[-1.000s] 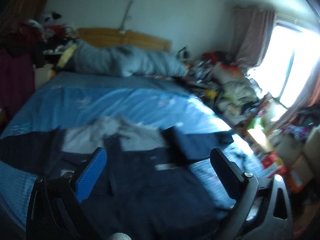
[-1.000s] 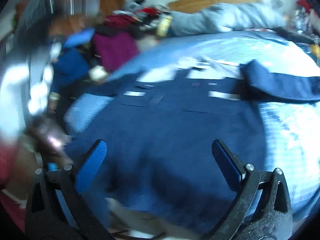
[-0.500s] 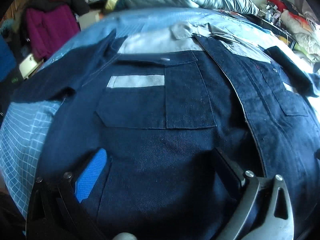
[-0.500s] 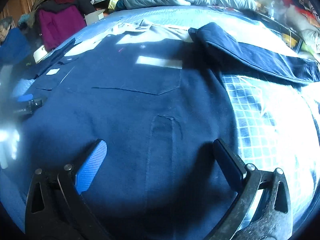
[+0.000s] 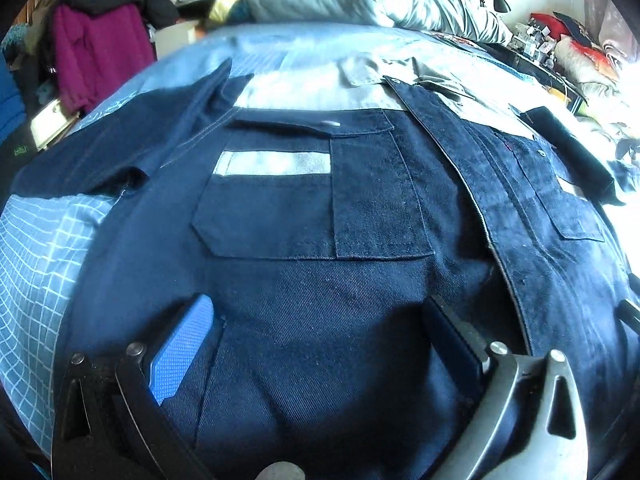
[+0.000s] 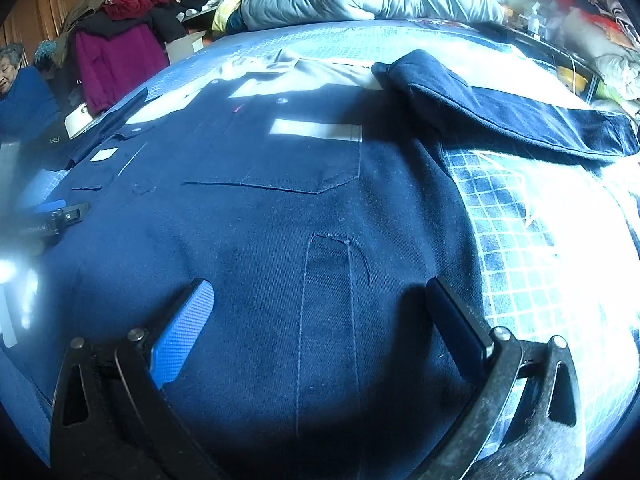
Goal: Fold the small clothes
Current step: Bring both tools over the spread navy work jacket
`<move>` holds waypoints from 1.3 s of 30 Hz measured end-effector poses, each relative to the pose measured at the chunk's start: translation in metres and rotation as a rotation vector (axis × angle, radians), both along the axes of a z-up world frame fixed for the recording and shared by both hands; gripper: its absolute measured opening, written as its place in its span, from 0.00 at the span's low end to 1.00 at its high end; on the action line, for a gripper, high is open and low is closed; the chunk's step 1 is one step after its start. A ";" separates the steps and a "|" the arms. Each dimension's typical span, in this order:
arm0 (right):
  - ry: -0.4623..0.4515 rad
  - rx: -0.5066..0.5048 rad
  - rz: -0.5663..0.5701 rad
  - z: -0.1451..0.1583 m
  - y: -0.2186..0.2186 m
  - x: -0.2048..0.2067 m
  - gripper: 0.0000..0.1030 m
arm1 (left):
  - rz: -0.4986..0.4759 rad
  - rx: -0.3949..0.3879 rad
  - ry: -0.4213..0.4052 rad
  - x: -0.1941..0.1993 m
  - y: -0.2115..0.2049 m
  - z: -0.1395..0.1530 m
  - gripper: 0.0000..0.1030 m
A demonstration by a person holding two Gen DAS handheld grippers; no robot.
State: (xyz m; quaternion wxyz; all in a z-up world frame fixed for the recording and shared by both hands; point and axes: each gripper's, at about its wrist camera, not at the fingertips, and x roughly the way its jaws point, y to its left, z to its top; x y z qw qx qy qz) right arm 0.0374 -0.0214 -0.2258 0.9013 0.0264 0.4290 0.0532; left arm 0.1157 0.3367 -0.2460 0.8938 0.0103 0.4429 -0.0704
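Both tools — left tool (image 5: 320, 340), right tool (image 6: 320, 320) — spread wide, low over the jacket (image 5: 320, 280) lying flat on the bed (image 6: 540, 240) directly ahead; pre-grasp step — next move likely calls for pinching the near hem.

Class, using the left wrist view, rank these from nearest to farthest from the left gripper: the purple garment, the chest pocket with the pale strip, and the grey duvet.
From the left gripper:
1. Chest pocket, straight ahead on the jacket.
2. Purple garment, far left, off the bed.
3. Grey duvet, at the headboard end.
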 end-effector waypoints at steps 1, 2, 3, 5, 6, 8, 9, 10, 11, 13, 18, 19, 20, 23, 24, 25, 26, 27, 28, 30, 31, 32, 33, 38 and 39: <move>0.003 0.007 0.000 0.000 -0.001 0.001 1.00 | 0.000 0.002 0.001 0.000 0.000 0.000 1.00; 0.006 0.017 -0.001 0.001 -0.002 0.001 1.00 | 0.001 0.002 0.001 0.001 -0.001 0.000 1.00; 0.007 0.030 -0.002 0.001 -0.003 0.002 1.00 | 0.001 0.002 0.003 0.002 -0.001 0.000 1.00; 0.010 0.049 -0.002 0.002 -0.005 0.001 1.00 | 0.003 0.009 0.009 0.003 -0.002 0.000 1.00; 0.013 0.050 -0.004 0.002 -0.005 0.000 1.00 | 0.006 0.013 0.015 0.004 -0.002 0.000 1.00; 0.023 0.045 -0.008 0.003 -0.004 -0.001 1.00 | 0.007 0.017 0.021 0.006 -0.003 0.001 1.00; 0.031 0.032 0.001 0.003 -0.003 -0.001 1.00 | 0.005 0.019 0.024 0.006 -0.003 0.001 1.00; 0.040 0.011 0.010 0.003 -0.001 -0.002 1.00 | 0.004 0.019 0.026 0.006 -0.003 0.001 1.00; 0.052 -0.007 0.013 0.003 0.001 -0.002 1.00 | 0.002 0.022 0.030 0.006 -0.003 0.001 1.00; 0.094 -0.030 0.007 0.004 0.005 -0.001 1.00 | -0.003 0.030 0.035 0.006 -0.004 0.001 1.00; 0.191 -0.024 0.056 0.005 0.001 0.006 1.00 | -0.010 0.028 0.028 0.004 -0.003 0.000 1.00; 0.200 -0.011 0.064 0.005 -0.002 0.007 1.00 | -0.010 0.027 0.029 0.004 -0.003 0.000 1.00; 0.202 -0.001 0.073 0.004 -0.004 0.006 1.00 | -0.009 0.028 0.030 0.004 -0.003 0.000 1.00; 0.169 0.004 0.103 0.001 -0.006 -0.003 1.00 | -0.007 0.032 0.030 0.004 -0.003 0.000 1.00; 0.160 0.005 0.112 0.001 -0.006 -0.005 1.00 | -0.006 0.031 0.031 0.004 -0.003 0.000 1.00; 0.158 0.002 0.126 0.001 -0.006 -0.007 1.00 | -0.004 0.031 0.032 0.004 -0.003 0.001 1.00; 0.161 0.003 0.140 0.002 -0.006 -0.007 1.00 | -0.003 0.033 0.033 0.004 -0.003 0.001 1.00; 0.170 0.012 0.152 0.004 -0.008 -0.007 1.00 | -0.003 0.034 0.033 0.005 -0.003 0.001 1.00; 0.184 0.027 0.165 0.006 -0.011 -0.006 1.00 | -0.004 0.033 0.032 0.004 -0.003 0.001 1.00; 0.208 0.081 0.159 0.015 -0.027 -0.005 1.00 | -0.005 0.029 0.029 0.005 -0.002 0.001 1.00; 0.196 0.118 0.131 0.024 -0.041 -0.005 1.00 | -0.005 0.030 0.030 0.005 -0.002 0.001 1.00; 0.163 0.155 0.097 0.035 -0.060 -0.004 1.00 | -0.005 0.031 0.030 0.005 -0.003 0.001 1.00; 0.126 0.182 0.054 0.046 -0.082 -0.004 1.00 | -0.004 0.033 0.032 0.005 -0.003 0.001 1.00; -0.017 0.329 -0.255 0.079 -0.236 0.019 1.00 | 0.003 0.043 0.043 0.009 -0.005 0.001 1.00; -0.023 0.365 -0.325 0.076 -0.268 0.025 1.00 | 0.005 0.044 0.043 0.010 -0.005 0.001 1.00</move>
